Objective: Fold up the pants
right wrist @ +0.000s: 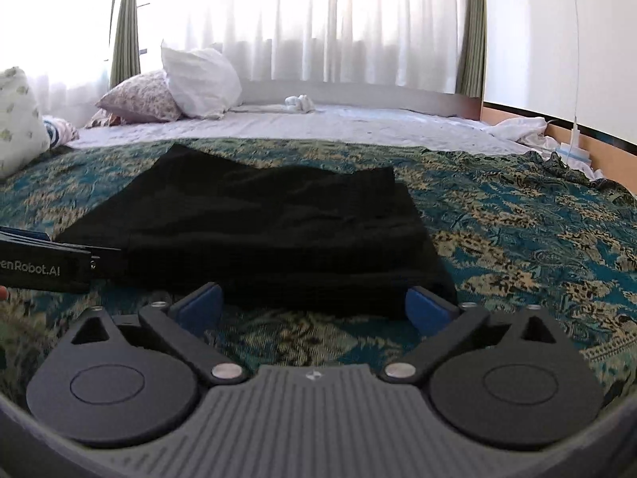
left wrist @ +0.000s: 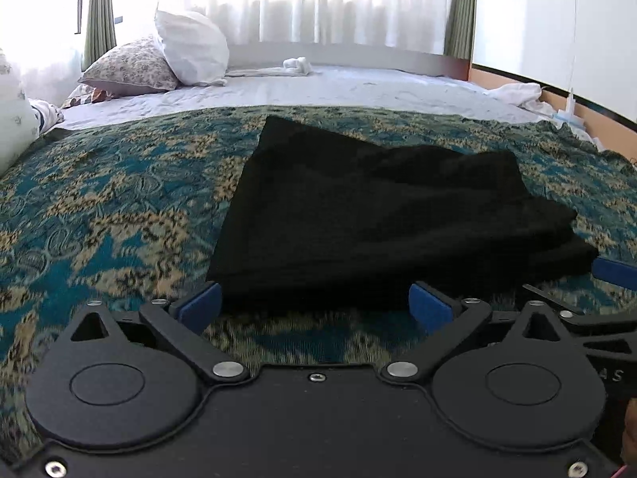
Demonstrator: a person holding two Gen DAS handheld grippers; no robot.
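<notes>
On the bed's patterned cover (left wrist: 119, 207) the pants (left wrist: 378, 215) sit folded, both tools (left tool (left wrist: 314, 306), right tool (right wrist: 314, 310)) released and empty, but that lumpy top layer might slump open if bumped.

A home bedroom, a wide bed (left wrist: 358, 87) lying under a teal patterned bedspread (left wrist: 99, 207), a white pillow (left wrist: 191, 49) leaning on a floral pillow (left wrist: 131, 65), sheer curtains (right wrist: 318, 20) glowing with daylight, green drapes (right wrist: 471, 32) hanging beside them

Bright curtained window (left wrist: 318, 0) behind bed (left wrist: 358, 87) with pillows (left wrist: 191, 47).
</notes>
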